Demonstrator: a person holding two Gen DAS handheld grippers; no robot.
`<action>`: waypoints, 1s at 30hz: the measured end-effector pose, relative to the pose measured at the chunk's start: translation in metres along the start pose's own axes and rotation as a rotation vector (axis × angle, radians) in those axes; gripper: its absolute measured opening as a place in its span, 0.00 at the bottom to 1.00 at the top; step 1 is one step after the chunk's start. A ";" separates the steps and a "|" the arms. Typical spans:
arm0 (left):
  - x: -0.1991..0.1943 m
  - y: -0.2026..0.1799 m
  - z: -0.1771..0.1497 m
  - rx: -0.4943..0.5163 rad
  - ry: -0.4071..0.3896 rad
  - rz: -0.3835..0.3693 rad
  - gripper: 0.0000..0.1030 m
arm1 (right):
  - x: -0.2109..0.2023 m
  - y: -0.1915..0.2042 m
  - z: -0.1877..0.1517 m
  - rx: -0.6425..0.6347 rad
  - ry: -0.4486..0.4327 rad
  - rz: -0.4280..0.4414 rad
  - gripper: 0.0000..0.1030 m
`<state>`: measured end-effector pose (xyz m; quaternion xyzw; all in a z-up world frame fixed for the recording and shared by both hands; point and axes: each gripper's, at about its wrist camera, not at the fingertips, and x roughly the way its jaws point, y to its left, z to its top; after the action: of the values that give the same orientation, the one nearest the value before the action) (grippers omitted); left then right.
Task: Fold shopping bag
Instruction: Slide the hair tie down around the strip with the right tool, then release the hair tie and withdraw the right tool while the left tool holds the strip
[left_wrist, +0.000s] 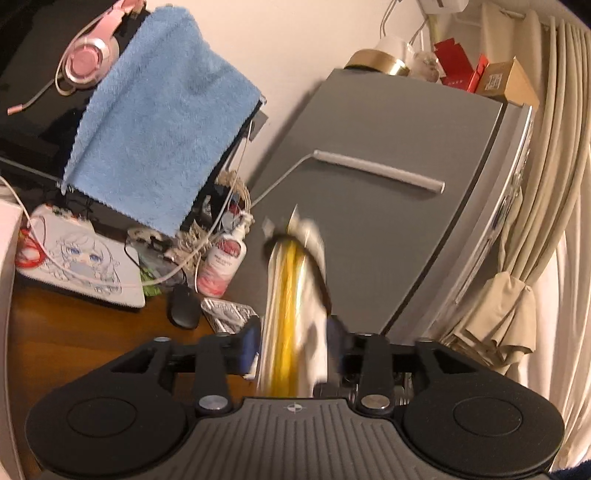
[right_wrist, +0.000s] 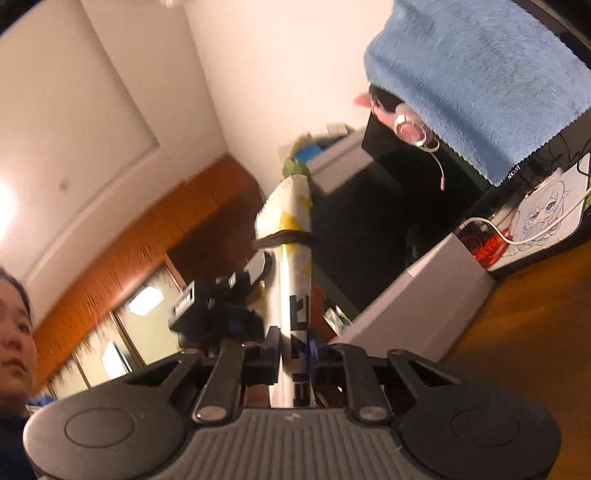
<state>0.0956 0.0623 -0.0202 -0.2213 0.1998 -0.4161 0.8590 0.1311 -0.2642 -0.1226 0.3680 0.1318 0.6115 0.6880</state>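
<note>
Your left gripper (left_wrist: 291, 354) is clamped on the shopping bag (left_wrist: 291, 295), its two blue-padded fingers pressed against either side of a narrow, bunched white-and-yellow bundle that stands up from the jaws, blurred by motion. Your right gripper (right_wrist: 295, 360) pinches the same bag (right_wrist: 291, 280) along a thin folded edge, where black lettering and yellow patches show on white; a dark strap crosses the bag higher up. In the right wrist view your other gripper shows as a dark, blurred shape just left of the bag. The bag hangs in the air between both tools, above the wooden desk (left_wrist: 74, 339).

Toward the desk's back edge stand one pump bottle (left_wrist: 221, 264) with a pink label, one black mouse (left_wrist: 183, 306) and one illustrated white pad (left_wrist: 85, 266). One blue towel (left_wrist: 162, 122) drapes over a dark monitor, and one pink headset (left_wrist: 92, 55) hangs at its upper corner. A grey fridge (left_wrist: 388, 184) rises beside the desk; on its top sit one cardboard box (left_wrist: 506, 83) and red cartons, too crowded to count, their contents hidden.
</note>
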 end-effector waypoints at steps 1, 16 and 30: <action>0.002 0.000 -0.003 -0.004 0.009 -0.007 0.39 | 0.000 -0.002 0.000 0.011 -0.014 0.018 0.11; 0.007 -0.016 -0.030 0.208 -0.083 0.421 0.13 | 0.011 0.019 0.023 -0.182 -0.021 -0.394 0.43; 0.045 -0.025 -0.065 0.451 0.000 0.640 0.13 | 0.120 0.122 0.017 -0.926 0.211 -0.734 0.21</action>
<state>0.0714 -0.0014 -0.0678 0.0465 0.1623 -0.1604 0.9725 0.0768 -0.1601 0.0030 -0.1020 0.0378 0.3611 0.9262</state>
